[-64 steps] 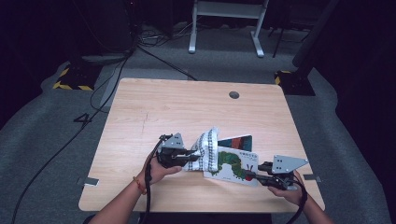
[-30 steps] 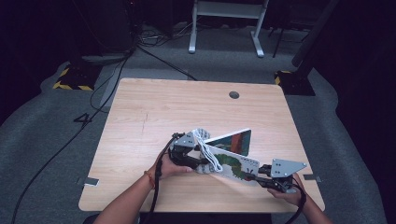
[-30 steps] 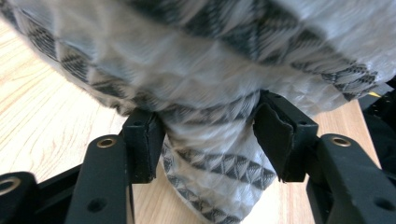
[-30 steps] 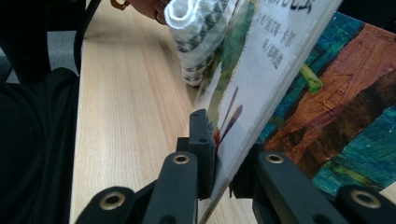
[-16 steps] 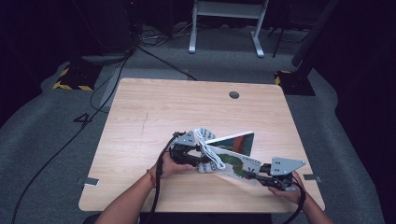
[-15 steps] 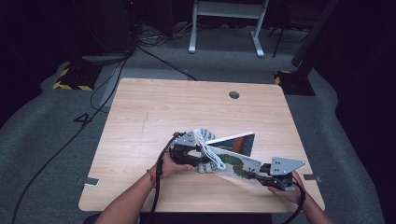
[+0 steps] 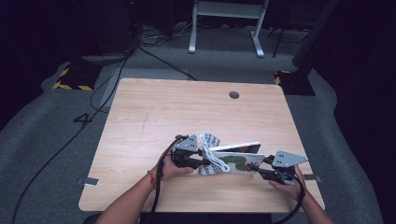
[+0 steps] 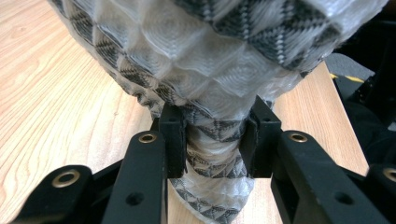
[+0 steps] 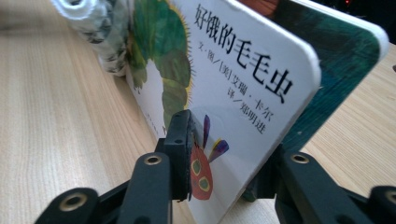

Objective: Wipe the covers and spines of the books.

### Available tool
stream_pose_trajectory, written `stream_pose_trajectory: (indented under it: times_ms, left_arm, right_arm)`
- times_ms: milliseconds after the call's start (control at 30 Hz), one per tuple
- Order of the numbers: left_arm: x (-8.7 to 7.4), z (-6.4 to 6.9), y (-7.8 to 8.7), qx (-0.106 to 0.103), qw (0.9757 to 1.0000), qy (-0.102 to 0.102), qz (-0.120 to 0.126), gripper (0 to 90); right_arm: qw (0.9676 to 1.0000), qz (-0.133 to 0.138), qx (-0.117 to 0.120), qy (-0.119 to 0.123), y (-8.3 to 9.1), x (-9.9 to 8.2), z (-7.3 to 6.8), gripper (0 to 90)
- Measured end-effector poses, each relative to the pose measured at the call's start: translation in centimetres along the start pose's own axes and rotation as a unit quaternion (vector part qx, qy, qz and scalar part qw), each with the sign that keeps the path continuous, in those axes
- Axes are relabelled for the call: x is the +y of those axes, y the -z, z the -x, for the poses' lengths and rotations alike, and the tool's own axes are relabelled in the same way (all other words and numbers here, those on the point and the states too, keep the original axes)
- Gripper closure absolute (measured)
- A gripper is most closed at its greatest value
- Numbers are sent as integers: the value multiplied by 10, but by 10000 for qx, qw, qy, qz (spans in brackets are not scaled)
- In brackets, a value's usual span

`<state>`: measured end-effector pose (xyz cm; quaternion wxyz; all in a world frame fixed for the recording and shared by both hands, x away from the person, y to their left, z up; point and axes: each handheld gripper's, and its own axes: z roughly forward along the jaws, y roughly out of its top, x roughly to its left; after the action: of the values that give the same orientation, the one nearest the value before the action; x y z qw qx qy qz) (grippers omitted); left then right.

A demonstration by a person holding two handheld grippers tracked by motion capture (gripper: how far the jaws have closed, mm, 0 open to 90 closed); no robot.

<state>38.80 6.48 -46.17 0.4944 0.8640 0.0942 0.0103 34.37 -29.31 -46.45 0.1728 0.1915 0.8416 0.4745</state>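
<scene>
A children's board book (image 7: pixel 239 161) with a caterpillar on its white cover (image 9: pixel 243 84) stands tilted near the table's front edge. Its left end sits inside a black-and-white patterned bubble-wrap pouch (image 7: pixel 211 157). My left gripper (image 7: pixel 201 161) is at the pouch's left side. Its jaws have just been closing, and the pads now squeeze the pouch (image 8: pixel 210 70) between them (image 8: pixel 215 137). My right gripper (image 7: pixel 258 169) is at the book's right end. Its jaws have just been opening, with the book still between them (image 9: pixel 224 154). The left pad (image 9: pixel 180 140) lies against the cover, and the other pad is hidden behind a dark teal board.
The wooden table (image 7: pixel 187 112) has a round cable hole (image 7: pixel 234 94) at the back right. A grey tab (image 7: pixel 91 181) sticks out at the front left edge. Cables (image 7: pixel 70 140) run over the grey floor to the left, and a white frame (image 7: pixel 224 23) stands behind the table.
The left gripper has shifted right along the pouch toward the book. The book's raised board has sunk lower. The right hand has stayed at the front right.
</scene>
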Motion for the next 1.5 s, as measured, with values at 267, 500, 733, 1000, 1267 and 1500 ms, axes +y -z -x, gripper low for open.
stream_pose_trajectory:
  times_ms: [267, 500, 733, 1000, 1267, 1500]
  left_arm:
    - [-1, -1, 5, -14, 10000, -64, 13, 690]
    - [0, 0, 7, -59, 9998, -173, -6, 691]
    - [-2, -2, 7, 20, 9999, -103, -44, 684]
    - [-6, -10, 14, 25, 9999, 94, 41, 658]
    - [-6, -12, 20, 78, 9997, 183, 113, 628]
    - [-3, -12, 26, 118, 9996, 137, 194, 595]
  right_arm:
    - [9988, 295, -246, -311, 14, 0, 19, 491]
    - [9988, 33, 12, -481, -7, 6, 32, 353]
    - [9984, 29, 468, -313, -18, 13, 29, 476]
    - [9956, 99, 925, -75, -11, 12, 21, 677]
    - [9945, 85, 1018, 248, -18, 22, 7, 743]
    - [9935, 184, 1002, 503, -13, 30, -9, 792]
